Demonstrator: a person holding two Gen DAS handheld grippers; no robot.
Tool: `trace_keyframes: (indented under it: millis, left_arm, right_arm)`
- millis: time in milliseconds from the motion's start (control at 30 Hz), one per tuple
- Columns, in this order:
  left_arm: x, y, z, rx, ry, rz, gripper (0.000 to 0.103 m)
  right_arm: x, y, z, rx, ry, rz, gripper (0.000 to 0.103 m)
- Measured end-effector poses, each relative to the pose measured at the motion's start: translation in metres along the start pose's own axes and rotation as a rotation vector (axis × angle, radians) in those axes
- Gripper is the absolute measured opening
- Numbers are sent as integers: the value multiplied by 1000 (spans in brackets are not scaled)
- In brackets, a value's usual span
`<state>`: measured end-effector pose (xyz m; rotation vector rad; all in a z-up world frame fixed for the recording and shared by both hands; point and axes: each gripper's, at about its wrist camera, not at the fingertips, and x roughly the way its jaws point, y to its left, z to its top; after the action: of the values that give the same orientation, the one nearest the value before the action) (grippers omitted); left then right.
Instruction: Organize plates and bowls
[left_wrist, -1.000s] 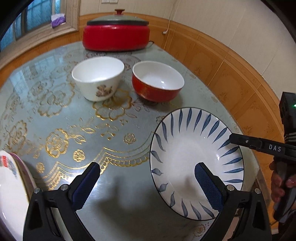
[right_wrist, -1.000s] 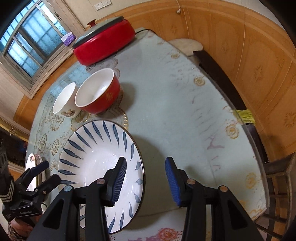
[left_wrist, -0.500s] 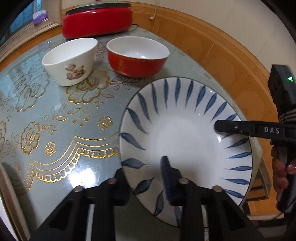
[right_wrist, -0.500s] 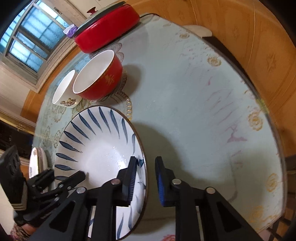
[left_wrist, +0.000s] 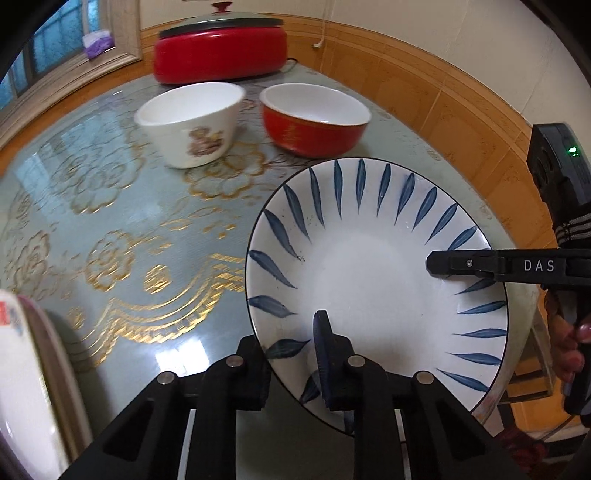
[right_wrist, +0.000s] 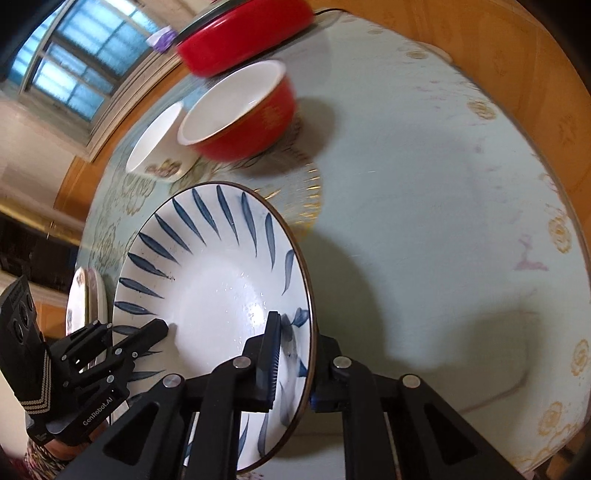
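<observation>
Blue-leaf plate (left_wrist: 376, 266) found near the bench (left_wrist: 110, 229) edge closest to the cameras, toward its right-hand side, gripped from two sides. Left gripper (left_wrist: 291, 369) astride the near rim, one finger on the plate's inner face, the other outside beneath the rim; fingers closing, rim between them and apparently pinched. Right gripper (right_wrist: 291, 362) likewise astride the rim on the opposite side, fingers drawn together and clamped on the plate, one pad inside, one under the edge. In the right wrist view the plate appears tilted or slightly raised at that side — contact with the bench beneath cannot be confirmed.

White bowl (left_wrist: 190, 122) and red bowl (left_wrist: 314, 118) standing upright, just beside each other, beyond the plate toward the far edge; red lidded cooker (left_wrist: 221, 55) behind them at the far edge. Other plates (left_wrist: 26, 387) noted at the left edge of the bench, partly out of view and blurred.

Step in hand, as judged: securing a two-handed hold on the patterned plate before moving it. Probable destination — the plates at the left edge, though not certain. Next move calls for an even lift by both hands, plate kept level, then carriage leftward clear of both bowls. Risk noted: glazed rim, narrow pinch, possible slip if either side leads.
</observation>
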<state>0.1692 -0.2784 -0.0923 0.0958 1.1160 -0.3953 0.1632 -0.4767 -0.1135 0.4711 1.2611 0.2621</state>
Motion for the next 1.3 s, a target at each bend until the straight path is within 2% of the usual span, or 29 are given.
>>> trace_keyframes:
  millis: [267, 500, 600, 633, 667, 700, 733, 767, 800, 933, 1033, 1100, 1300]
  left_arm:
    - [-16, 38, -20, -82, -8, 51, 21]
    - [-26, 54, -33, -112, -16, 75, 21]
    - [-28, 53, -34, -111, -4, 73, 23]
    - [-31, 53, -35, -107, -5, 79, 25]
    - [-37, 52, -36, -102, -10, 82, 34]
    - [-40, 51, -35, -97, -18, 87, 42]
    - [-47, 51, -35, -94, -31, 96, 59]
    - [-54, 51, -37, -93, -49, 102, 70]
    - [-59, 53, -35, -93, -68, 101, 71]
    - [-82, 56, -22, -105, -117, 87, 72]
    - [-91, 62, -5, -144, -151, 70, 82]
    - [-94, 64, 8, -174, -170, 60, 84]
    - [-87, 66, 48, -227, -174, 65, 86]
  right_arm:
    - [22, 41, 3, -86, 45, 36, 11]
    - [31, 62, 7, -137, 68, 46, 11]
    - [31, 64, 7, -132, 70, 61, 14]
    - [31, 64, 7, -125, 70, 64, 15]
    - [31, 64, 7, -118, 69, 69, 15]
    - [29, 64, 7, -112, 61, 77, 20]
    - [25, 63, 8, -106, 48, 86, 25]
    - [19, 62, 9, -97, 30, 87, 28]
    - [15, 61, 11, -94, 16, 78, 33]
    - [-7, 51, 18, -93, -55, 26, 36]
    - [-17, 37, 29, -50, -94, 32, 37]
    - [-22, 29, 38, -22, -119, 8, 37]
    - [-22, 12, 77, 41, -143, 12, 37]
